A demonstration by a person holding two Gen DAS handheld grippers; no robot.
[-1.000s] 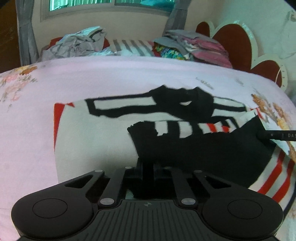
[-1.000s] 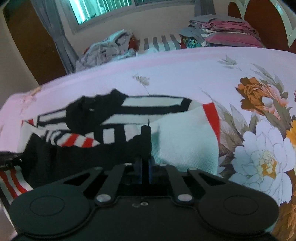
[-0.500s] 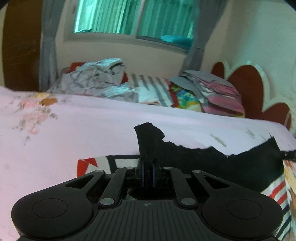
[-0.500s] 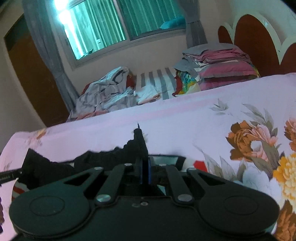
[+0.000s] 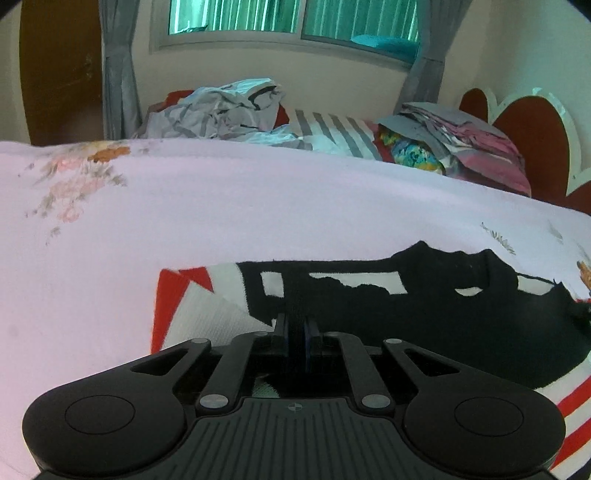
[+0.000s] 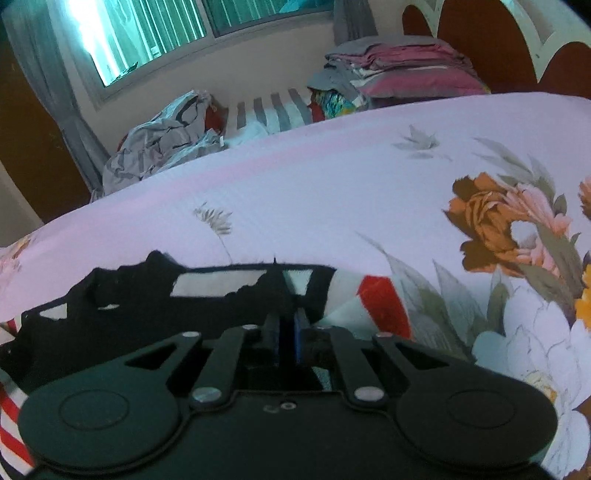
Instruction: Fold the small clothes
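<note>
The left wrist view alone shows the garment's [image 5: 424,314] left end, a red-edged white sleeve [image 5: 192,310] lying flat on the pink bedspread [image 5: 221,214]; the right wrist view alone shows the opposite red cuff [image 6: 384,299] beside the bedspread's big printed flowers [image 6: 506,221]. The garment, a black, white and red striped knit, lies on the near part of the bed with its long axis running side to side across both views, its black folded edge facing the far window [image 5: 295,18]. The left gripper [image 5: 295,332] is pinched tight on that black edge. The right gripper [image 6: 286,328] has its jaws opening, a narrow gap now showing, with black fabric between them. Half a second earlier both grippers held the black edge raised above the bed; now it is laid down over the striped part, forming a fold.
</note>
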